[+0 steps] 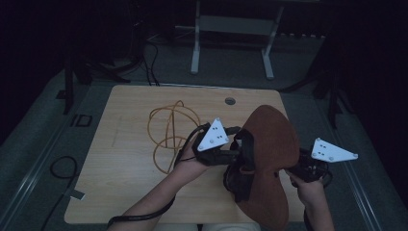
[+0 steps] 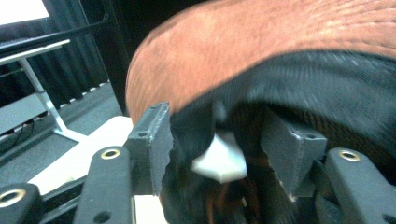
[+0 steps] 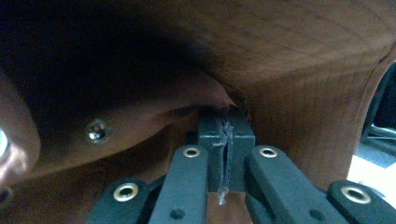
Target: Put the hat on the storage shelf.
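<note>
A brown suede hat [image 1: 269, 139] is held up over the right half of the wooden table [image 1: 125, 106], its hollow turned toward my left gripper [image 1: 236, 153]. In the left gripper view that gripper [image 2: 222, 135] is open, its jaws wide apart on either side of the hat's black inner band [image 2: 299, 88] and a white tag [image 2: 219, 161]. My right gripper [image 1: 290, 168] grips the hat from the right side. In the right gripper view it [image 3: 226, 128] is shut on a thin fold of the brown hat [image 3: 289, 60], beside a metal rivet [image 3: 97, 130].
A loose orange cord [image 1: 166, 130] lies in loops on the table left of the hat. A round cable hole [image 1: 230, 101] sits near the far edge. A white desk frame [image 1: 231, 29] stands beyond the table, and a black cable [image 1: 62, 168] lies on the floor at left.
</note>
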Demonstrator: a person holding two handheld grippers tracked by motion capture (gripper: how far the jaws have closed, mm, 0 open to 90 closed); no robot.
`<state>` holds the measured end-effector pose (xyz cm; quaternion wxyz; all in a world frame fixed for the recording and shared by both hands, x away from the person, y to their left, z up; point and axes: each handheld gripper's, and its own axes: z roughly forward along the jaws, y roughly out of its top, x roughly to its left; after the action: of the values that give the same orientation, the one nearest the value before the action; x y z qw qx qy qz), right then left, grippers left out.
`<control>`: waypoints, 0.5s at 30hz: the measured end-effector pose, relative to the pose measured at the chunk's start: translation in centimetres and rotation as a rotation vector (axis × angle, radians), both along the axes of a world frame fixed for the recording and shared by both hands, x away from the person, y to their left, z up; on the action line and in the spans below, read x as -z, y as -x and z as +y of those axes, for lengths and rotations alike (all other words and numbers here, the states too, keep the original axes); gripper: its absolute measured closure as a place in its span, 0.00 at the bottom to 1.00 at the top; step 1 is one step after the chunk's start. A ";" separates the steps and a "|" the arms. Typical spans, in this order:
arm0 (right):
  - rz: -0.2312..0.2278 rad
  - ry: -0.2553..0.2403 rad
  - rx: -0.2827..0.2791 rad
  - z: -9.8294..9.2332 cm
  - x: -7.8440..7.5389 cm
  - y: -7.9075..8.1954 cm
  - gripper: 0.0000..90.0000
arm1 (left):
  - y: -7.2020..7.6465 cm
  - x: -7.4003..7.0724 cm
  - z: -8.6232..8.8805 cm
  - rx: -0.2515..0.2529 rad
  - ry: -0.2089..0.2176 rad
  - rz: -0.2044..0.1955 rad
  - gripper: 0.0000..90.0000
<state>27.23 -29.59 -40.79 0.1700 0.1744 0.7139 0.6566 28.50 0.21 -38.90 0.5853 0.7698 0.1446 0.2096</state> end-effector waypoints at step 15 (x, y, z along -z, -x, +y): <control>-0.017 -0.099 0.080 -0.2 -3.0 -2.3 0.98 | 4.0 -1.4 7.1 -0.083 -0.014 -0.010 0.40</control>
<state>29.55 -29.74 -37.74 0.1934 0.2051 0.6715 0.6852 24.47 7.29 -37.47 0.5715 0.7661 0.1721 0.2386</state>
